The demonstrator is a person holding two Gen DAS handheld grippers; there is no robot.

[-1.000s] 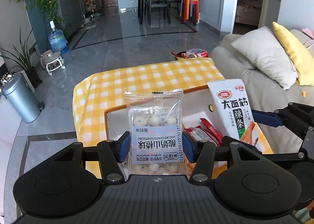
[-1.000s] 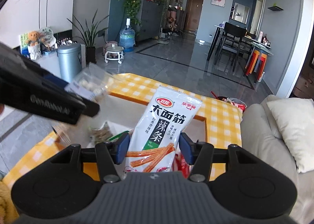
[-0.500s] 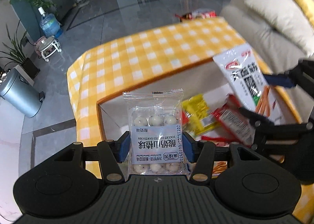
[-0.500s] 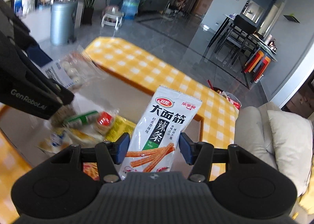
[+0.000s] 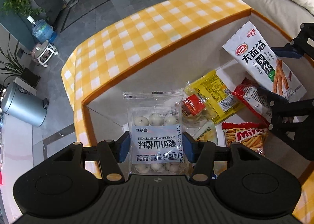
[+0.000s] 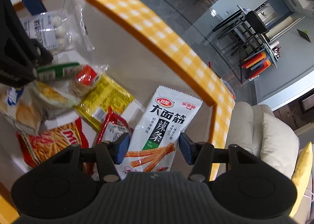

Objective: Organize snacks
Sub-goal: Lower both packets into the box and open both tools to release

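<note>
We've got a packet in each hand over the box (image 5: pixel 196 33), the checked one with the orange rim. Our left gripper (image 5: pixel 156 146) is clamped on the clear bag of white candy balls (image 5: pixel 155 124), hanging over the near left part of the box. Our right gripper (image 6: pixel 153 148) pinches the white spicy-strip packet (image 6: pixel 166 122) over the far right side. Neither is let go yet. Already lying inside: a yellow packet (image 5: pixel 214 94), a red packet (image 5: pixel 249 96), a fries bag (image 5: pixel 245 137) and a few more. So we'd say the sorting looks well underway, with these two left to drop.
</note>
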